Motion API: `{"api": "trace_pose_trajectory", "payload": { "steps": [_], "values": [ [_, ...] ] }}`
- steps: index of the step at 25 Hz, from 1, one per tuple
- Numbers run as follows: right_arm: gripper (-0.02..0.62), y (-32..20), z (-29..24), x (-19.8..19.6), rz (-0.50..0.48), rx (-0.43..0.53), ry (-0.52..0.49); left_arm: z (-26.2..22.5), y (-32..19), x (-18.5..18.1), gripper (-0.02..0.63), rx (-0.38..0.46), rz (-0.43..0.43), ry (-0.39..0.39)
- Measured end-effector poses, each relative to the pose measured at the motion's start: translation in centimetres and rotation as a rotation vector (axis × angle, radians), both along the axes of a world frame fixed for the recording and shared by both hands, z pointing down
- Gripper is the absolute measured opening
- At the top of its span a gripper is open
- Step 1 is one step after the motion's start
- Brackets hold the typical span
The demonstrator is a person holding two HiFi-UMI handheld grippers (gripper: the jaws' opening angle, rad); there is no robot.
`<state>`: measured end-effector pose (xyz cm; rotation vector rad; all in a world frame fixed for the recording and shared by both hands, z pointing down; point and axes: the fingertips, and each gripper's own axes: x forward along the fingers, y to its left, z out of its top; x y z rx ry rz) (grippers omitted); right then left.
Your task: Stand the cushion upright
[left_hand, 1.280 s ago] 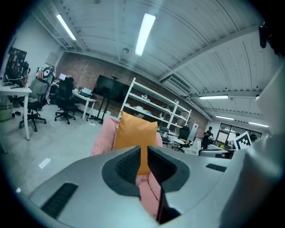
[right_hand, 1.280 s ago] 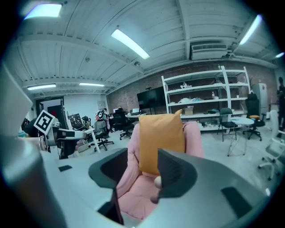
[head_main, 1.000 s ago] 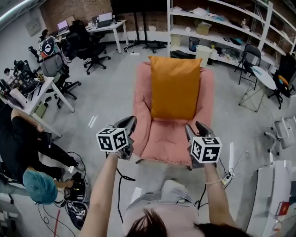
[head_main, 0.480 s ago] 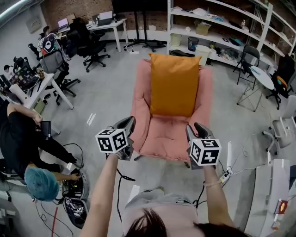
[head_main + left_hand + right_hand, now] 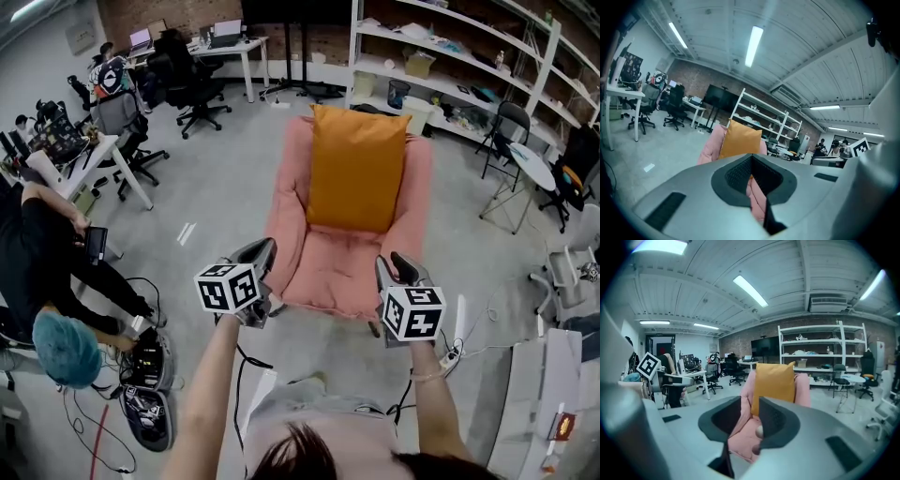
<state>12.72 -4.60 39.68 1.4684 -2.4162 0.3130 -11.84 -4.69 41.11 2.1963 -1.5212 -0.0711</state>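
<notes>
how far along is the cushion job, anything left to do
Done: the orange cushion stands upright against the backrest of the pink armchair. In hand: nothing. The left gripper is shut and empty, and the right gripper has just been closing its jaws with nothing between them. Both hang short of the chair. Left: apparently nothing.

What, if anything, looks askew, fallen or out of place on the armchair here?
Nothing stands out. The orange cushion stands upright on the seat of the pink armchair, resting against the backrest, roughly centred, with its top edge rising above the chair's back. No tear or spill shows.
</notes>
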Motion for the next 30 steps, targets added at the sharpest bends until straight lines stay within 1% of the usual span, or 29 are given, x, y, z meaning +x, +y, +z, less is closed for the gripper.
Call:
{"api": "trace_pose_trajectory", "payload": {
  "steps": [5,7,14,24,30],
  "values": [
    [0.115,3.0,-0.3,0.4,-0.027,0.008,0.015,0.5,2.7,0.6,-0.003,-0.023,-0.036,0.011],
    [0.101,4.3,-0.2,0.6,-0.028,0.008,0.024,0.7,3.9,1.1,-0.003,-0.028,-0.031,0.007],
    [0.092,8.7,-0.7,1.9,-0.026,0.008,0.031,0.1,8.0,3.1,-0.003,-0.037,-0.023,-0.001],
    [0.071,14.9,-1.9,3.7,-0.015,0.050,0.040,-1.8,13.5,5.9,-0.003,-0.005,-0.012,-0.013],
    [0.058,19.1,-2.0,4.9,-0.019,0.070,0.045,-2.4,17.8,7.6,-0.003,0.014,-0.005,-0.017]
  ]
}}
